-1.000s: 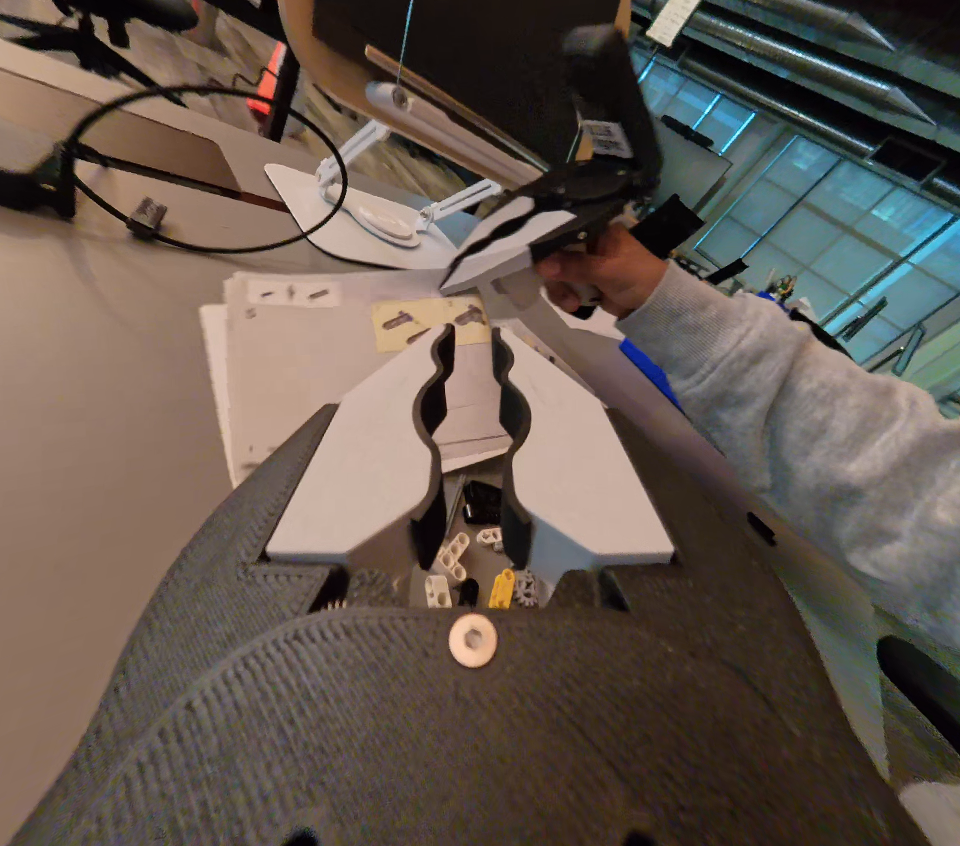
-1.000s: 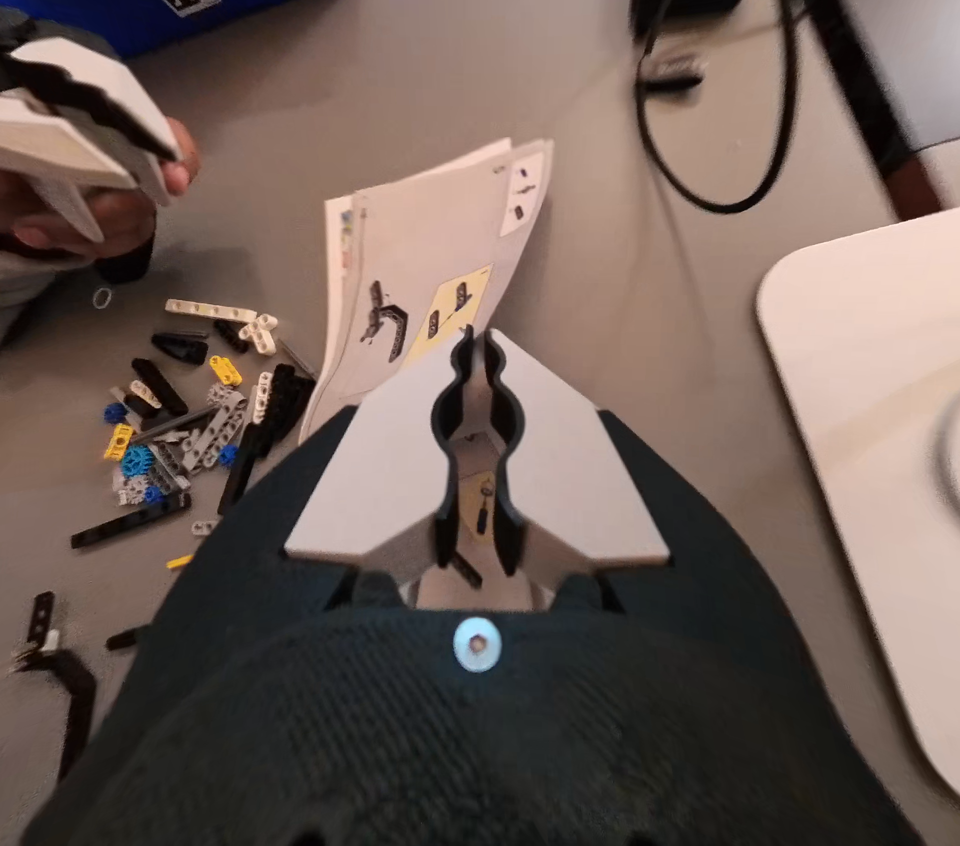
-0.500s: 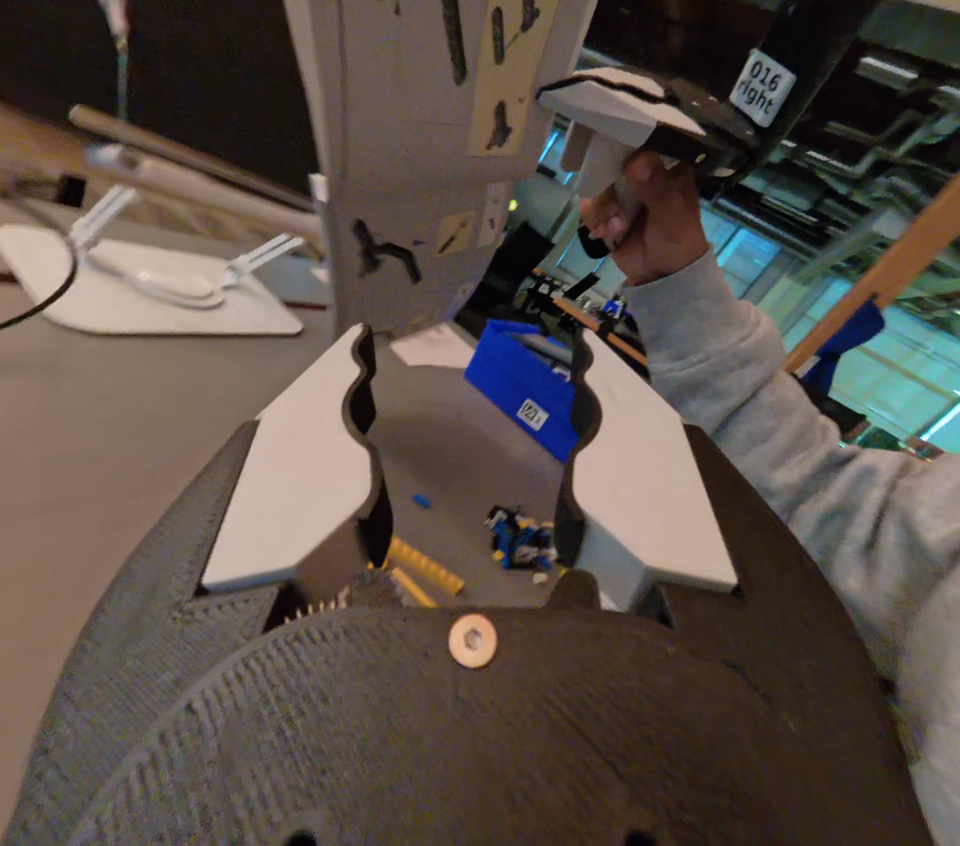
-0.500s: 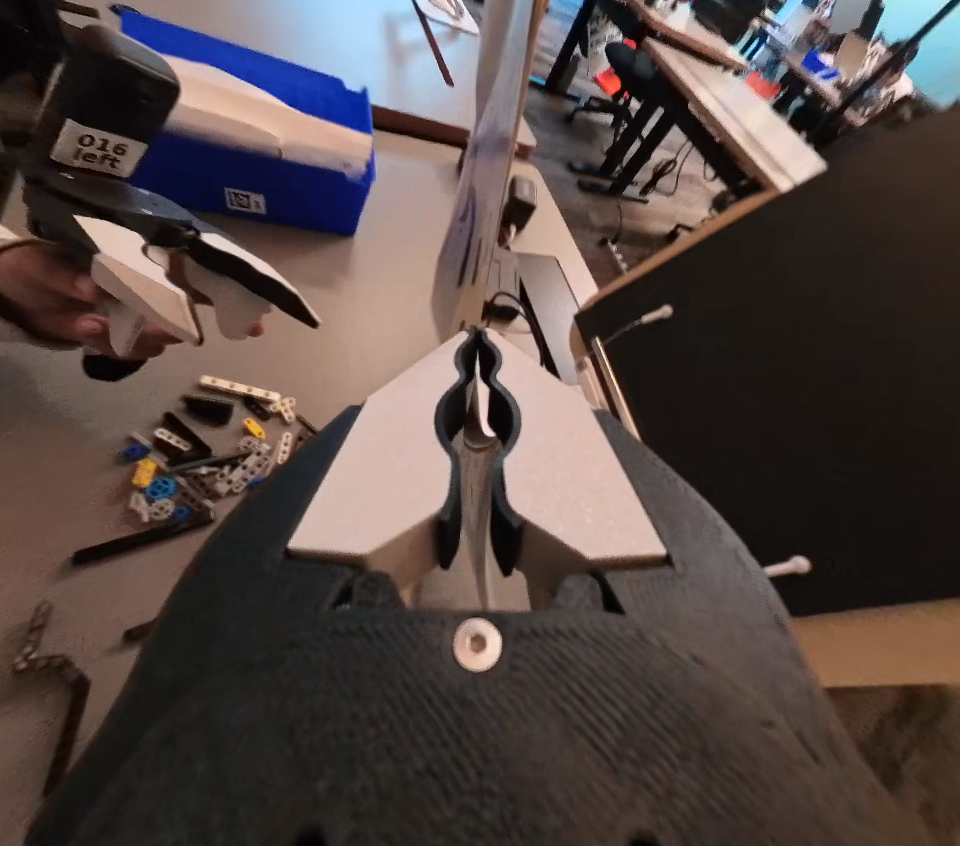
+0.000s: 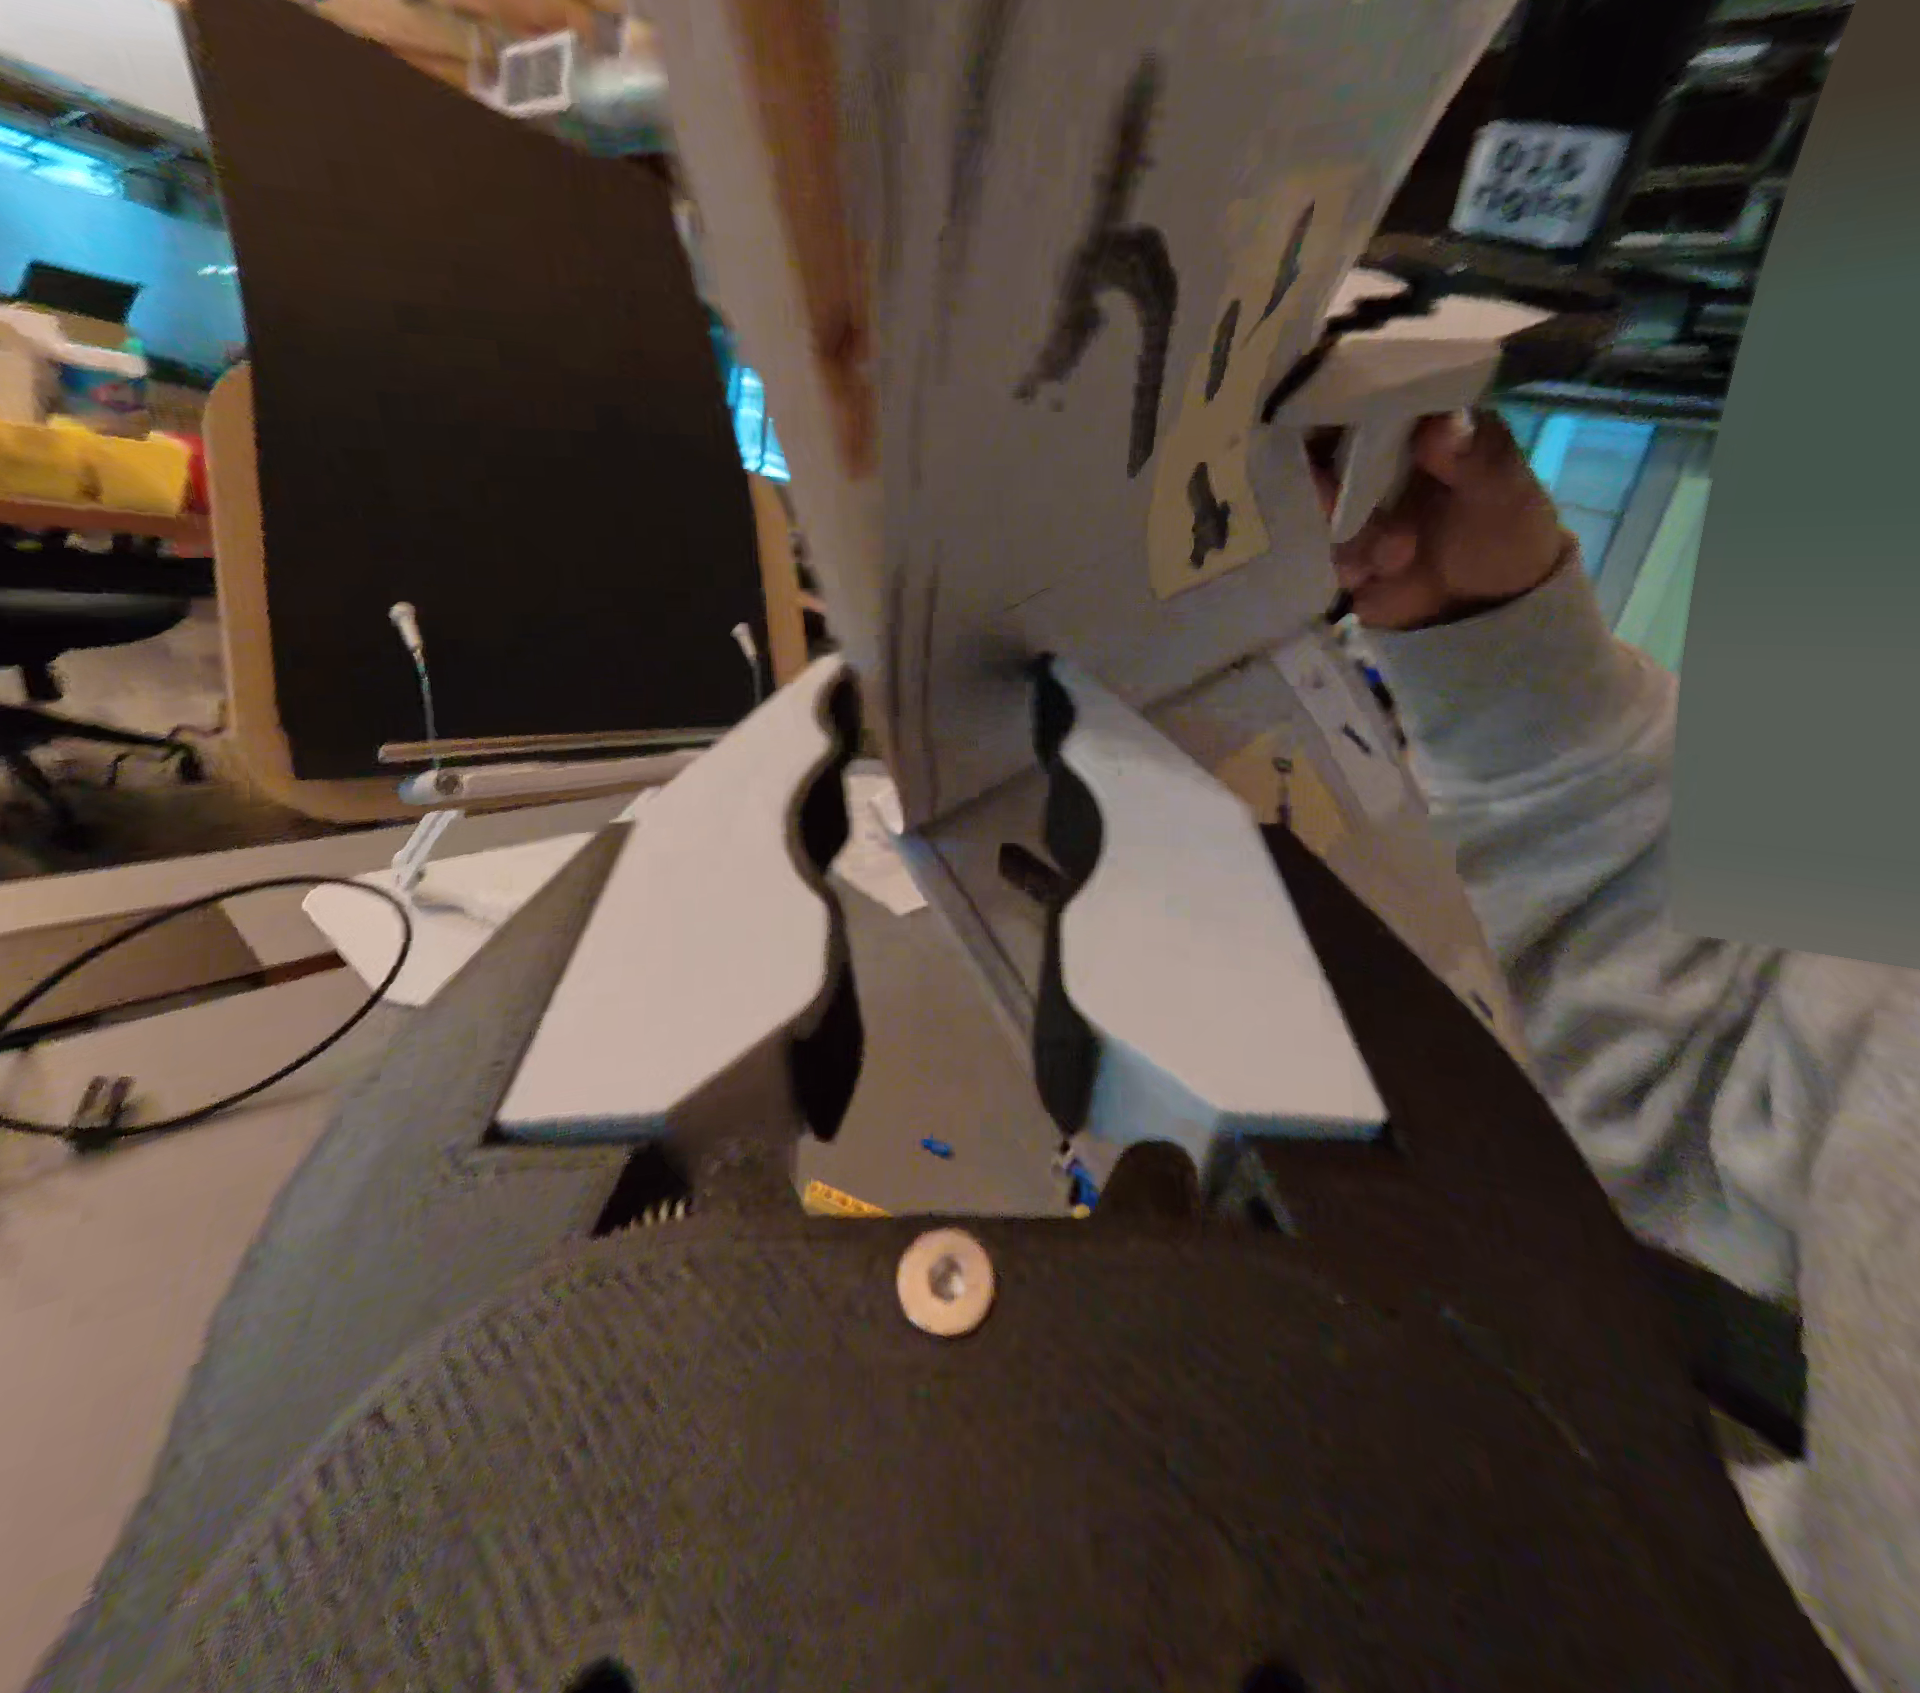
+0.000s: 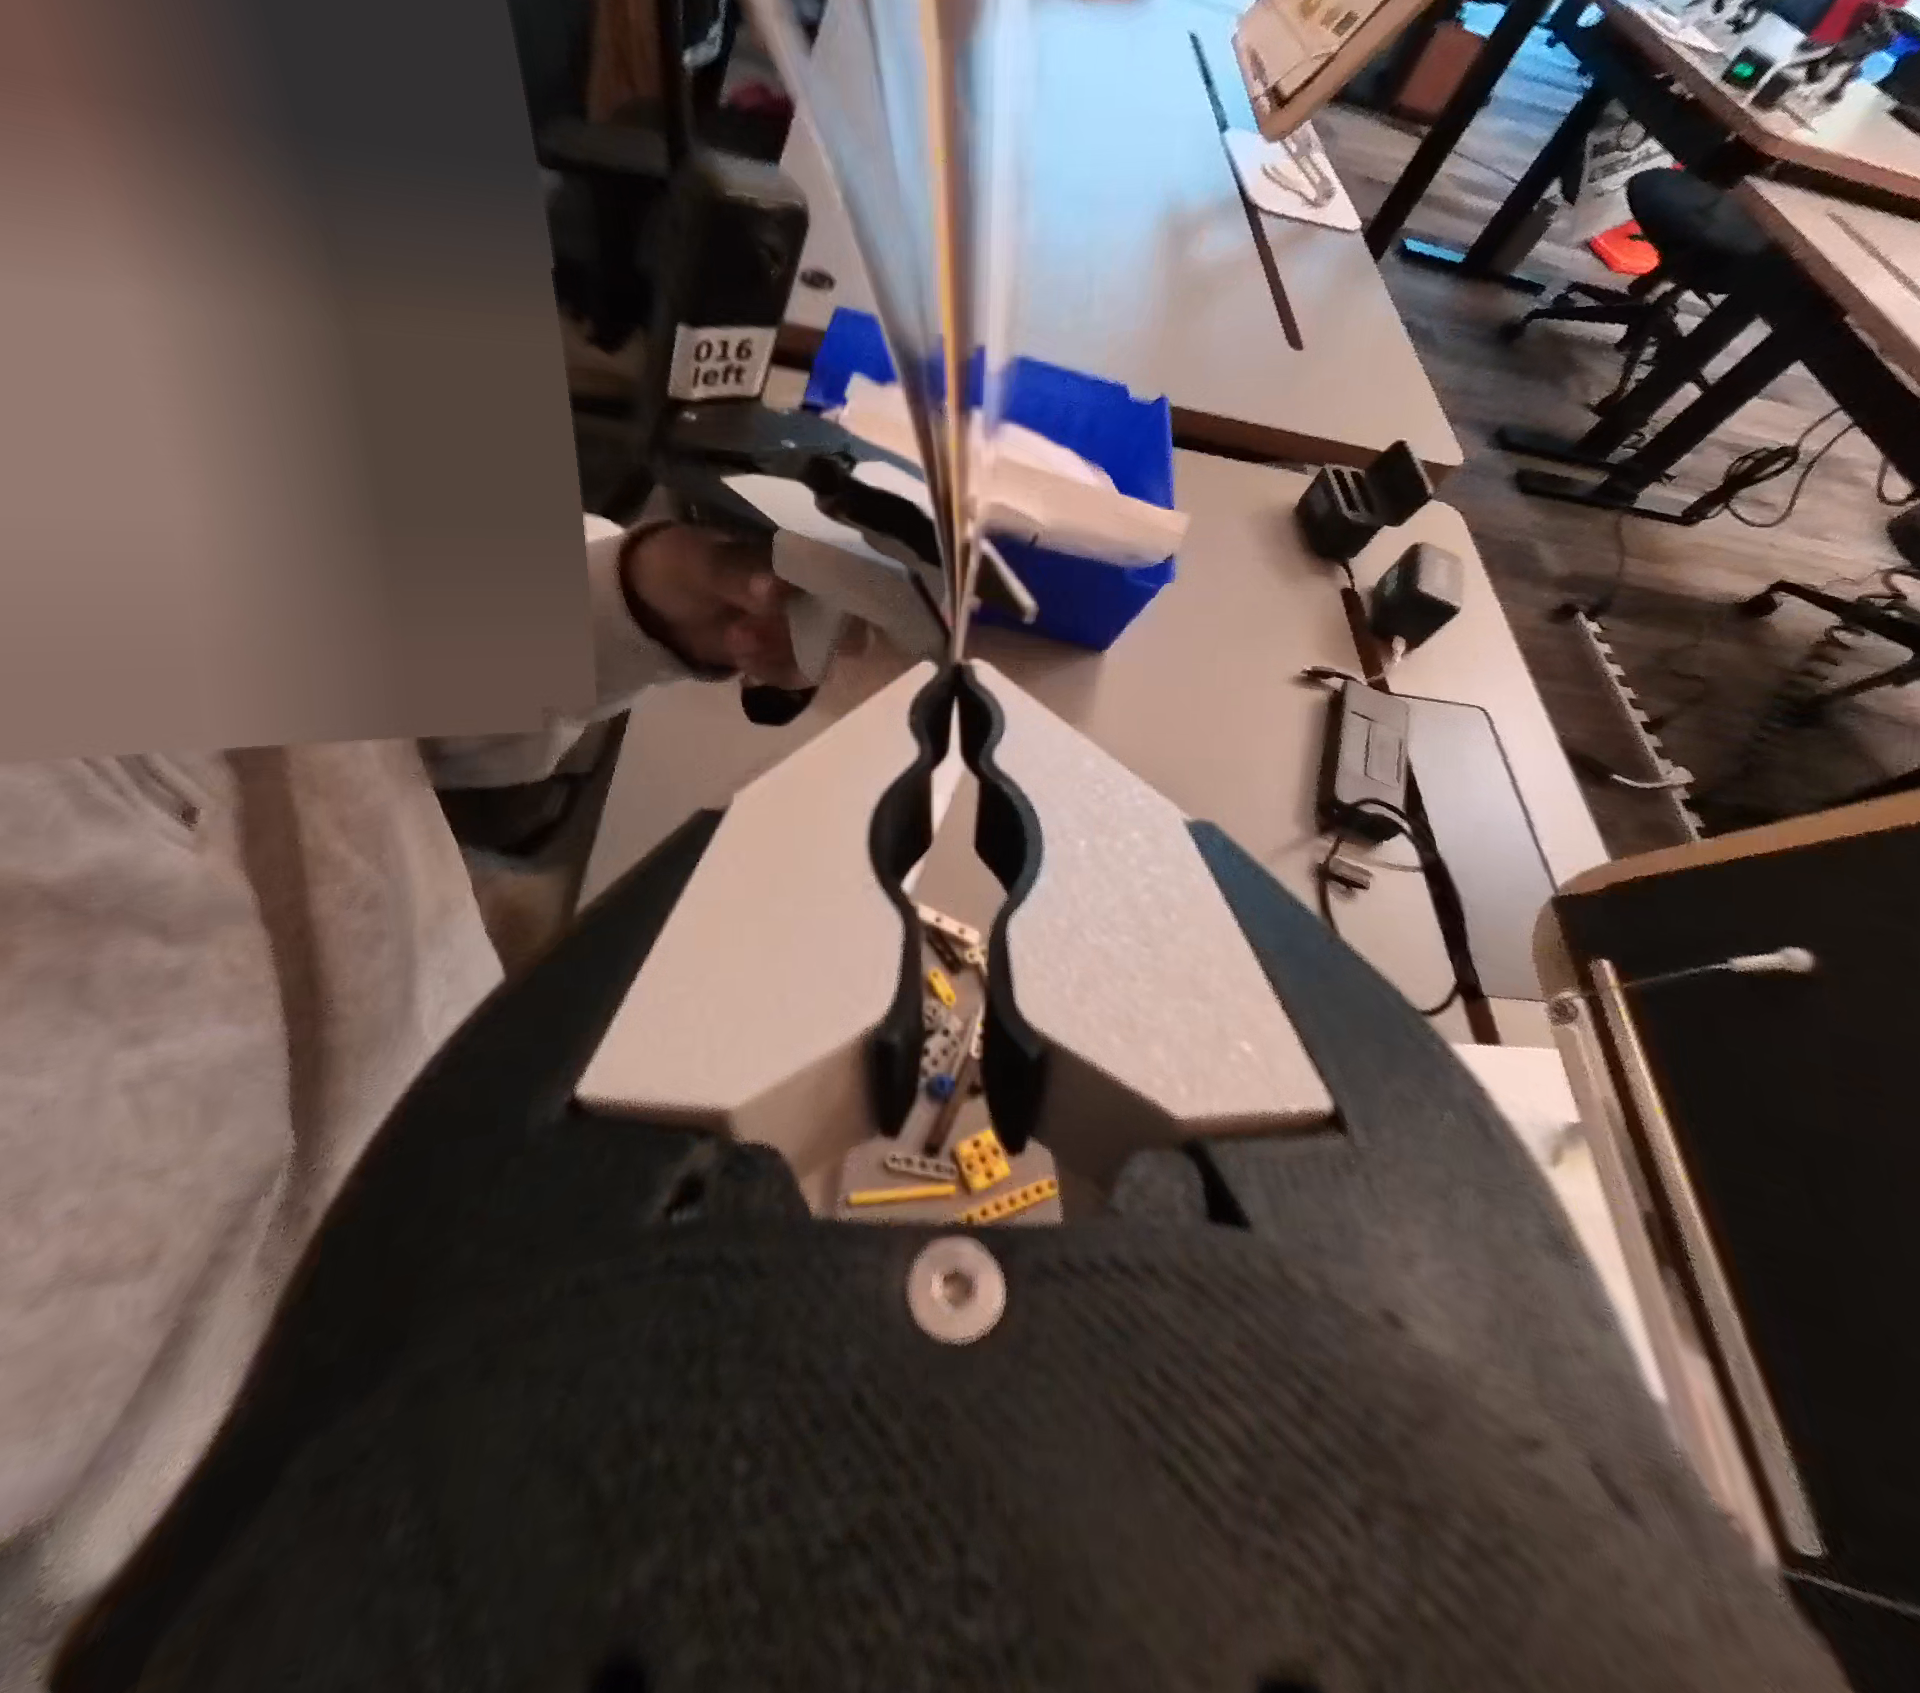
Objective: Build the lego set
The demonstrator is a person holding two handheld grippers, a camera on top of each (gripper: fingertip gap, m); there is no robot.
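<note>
Lifted off the desk [image 6: 1247,563] since 1 s ago, instruction booklet [image 5: 1018,209] now hangs upright, upper centre of both views. Right hand-held gripper [image 6: 954,687] is pinched tight on its lower edge. Left hand-held gripper [image 5: 940,698] is part open, booklet corner between its jaws, not clamped. Lego pieces [image 6: 951,1113] lie loose below. Step: prob. reading/paging instructions; next needs left closing on a page w/o tearing.

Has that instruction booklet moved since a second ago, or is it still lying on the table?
Yes. The instruction booklet has gone up: it lay flat on the grey table, and now it stands upright above it, pinched at one edge by the right gripper.
</note>
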